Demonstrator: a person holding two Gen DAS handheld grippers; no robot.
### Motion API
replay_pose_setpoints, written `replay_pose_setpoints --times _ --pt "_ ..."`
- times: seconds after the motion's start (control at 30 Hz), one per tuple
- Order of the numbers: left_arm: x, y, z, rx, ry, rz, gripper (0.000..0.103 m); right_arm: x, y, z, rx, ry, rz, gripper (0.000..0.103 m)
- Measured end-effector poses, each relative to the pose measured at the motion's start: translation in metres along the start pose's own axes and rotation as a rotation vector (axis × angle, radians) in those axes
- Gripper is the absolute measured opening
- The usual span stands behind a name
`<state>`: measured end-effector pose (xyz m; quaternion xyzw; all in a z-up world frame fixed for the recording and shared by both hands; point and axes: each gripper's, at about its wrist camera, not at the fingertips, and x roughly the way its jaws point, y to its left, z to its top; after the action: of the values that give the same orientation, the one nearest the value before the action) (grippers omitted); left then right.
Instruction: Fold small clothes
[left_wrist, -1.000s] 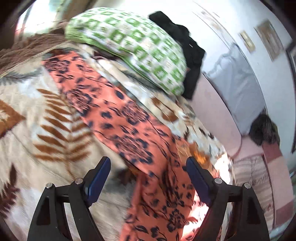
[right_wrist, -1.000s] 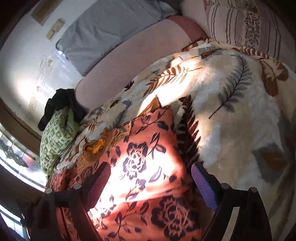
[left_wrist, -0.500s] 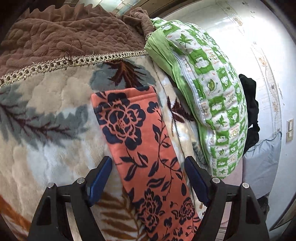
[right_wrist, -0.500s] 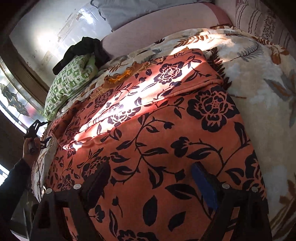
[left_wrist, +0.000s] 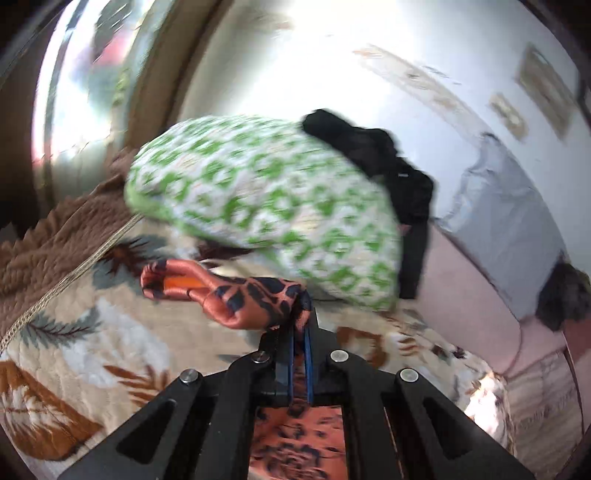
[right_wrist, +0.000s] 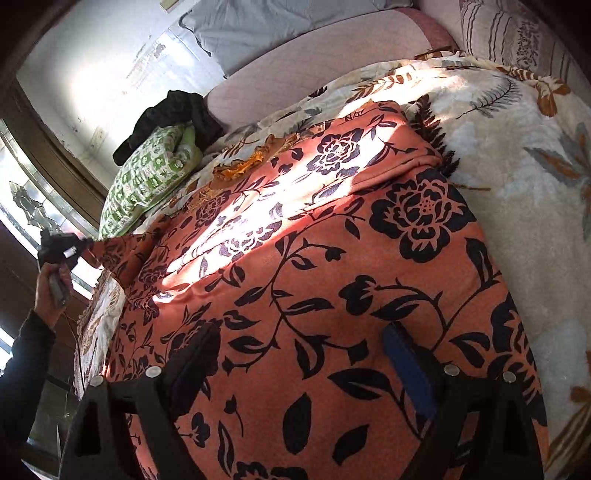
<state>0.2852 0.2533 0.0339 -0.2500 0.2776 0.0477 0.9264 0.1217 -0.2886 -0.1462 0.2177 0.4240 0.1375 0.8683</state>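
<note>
Right wrist alone shows hand (right_wrist: 51, 284) – left gripper (right_wrist: 79, 246) pinching garment (right_wrist: 332, 277).

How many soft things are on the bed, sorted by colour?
Orange with dark flowers: 1, the floral garment
Green and white: 1, the checked pillow
Black: 1, the bundled black garment
Cream with leaf print: 1, the blanket
Total: 4

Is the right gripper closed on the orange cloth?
No, the right gripper stands wide open above the orange cloth, pinching nothing.
</note>
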Motion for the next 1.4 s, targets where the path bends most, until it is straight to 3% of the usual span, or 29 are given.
replay_pose_setpoints --times 0.13,0.2,0.23,0.3,0.33,0.37,0.43,0.5,0.6,0.7,0.87,0.97,1.03,1.07,1.1,1.13,1.2,1.27,1.33,1.4 --pt "-0.038 -0.156 -0.042 0.249 0.009 -0.243 0.004 -0.006 -0.007 -0.001 0.049 -0.015 0.044 0.092" --pt "-0.034 -0.218 -0.085 0.322 0.096 -0.347 0.006 -0.01 -0.011 -0.001 0.072 -0.018 0.062 0.092" --pt "-0.023 -0.245 -0.11 0.362 0.177 -0.383 0.008 -0.012 -0.012 -0.001 0.082 -0.02 0.07 0.092" --pt "0.01 -0.283 -0.168 0.453 0.356 -0.392 0.026 -0.014 -0.016 -0.001 0.102 -0.014 0.088 0.092" --pt "0.028 -0.292 -0.201 0.508 0.444 -0.357 0.057 -0.016 -0.018 -0.001 0.111 -0.01 0.098 0.092" --pt "0.05 -0.292 -0.228 0.554 0.54 -0.302 0.065 -0.018 -0.019 -0.001 0.121 -0.013 0.104 0.092" --pt "0.071 -0.269 -0.262 0.547 0.651 -0.187 0.061 -0.022 -0.022 0.0 0.143 -0.011 0.117 0.092" --pt "0.067 -0.232 -0.261 0.462 0.65 -0.156 0.061 -0.03 -0.026 0.001 0.162 -0.024 0.122 0.092" --pt "0.042 -0.176 -0.232 0.372 0.545 -0.104 0.063 -0.044 -0.036 0.008 0.227 -0.065 0.15 0.093" --pt "0.027 -0.122 -0.204 0.312 0.431 -0.01 0.074 -0.053 -0.038 0.022 0.282 -0.099 0.192 0.093" --pt "0.042 -0.054 -0.186 0.198 0.391 0.103 0.075 -0.039 -0.035 0.083 0.334 -0.11 0.31 0.093" --pt "0.068 -0.034 -0.202 0.215 0.478 0.186 0.075 -0.01 -0.042 0.127 0.42 -0.09 0.4 0.095" --pt "0.064 -0.034 -0.206 0.263 0.426 0.18 0.077 0.021 -0.051 0.145 0.452 -0.047 0.413 0.099" --pt "0.063 -0.037 -0.205 0.28 0.429 0.189 0.077 0.036 -0.06 0.146 0.467 -0.025 0.338 0.099" --pt "0.059 -0.038 -0.203 0.276 0.427 0.188 0.077 0.053 -0.073 0.139 0.516 0.023 0.209 0.099" --pt "0.052 -0.038 -0.198 0.266 0.411 0.176 0.076 0.066 -0.085 0.13 0.567 0.071 0.172 0.098" --pt "0.034 -0.04 -0.186 0.276 0.322 0.155 0.076 0.054 -0.081 0.131 0.522 0.021 0.2 0.097" --pt "0.026 -0.042 -0.178 0.292 0.264 0.146 0.076 0.038 -0.069 0.136 0.462 -0.005 0.163 0.098" --pt "0.042 -0.04 -0.186 0.322 0.334 0.156 0.076 0.027 -0.053 0.148 0.385 -0.031 0.19 0.098" --pt "0.07 -0.029 -0.205 0.363 0.45 0.244 0.077 0.024 -0.042 0.158 0.335 -0.032 0.26 0.098"
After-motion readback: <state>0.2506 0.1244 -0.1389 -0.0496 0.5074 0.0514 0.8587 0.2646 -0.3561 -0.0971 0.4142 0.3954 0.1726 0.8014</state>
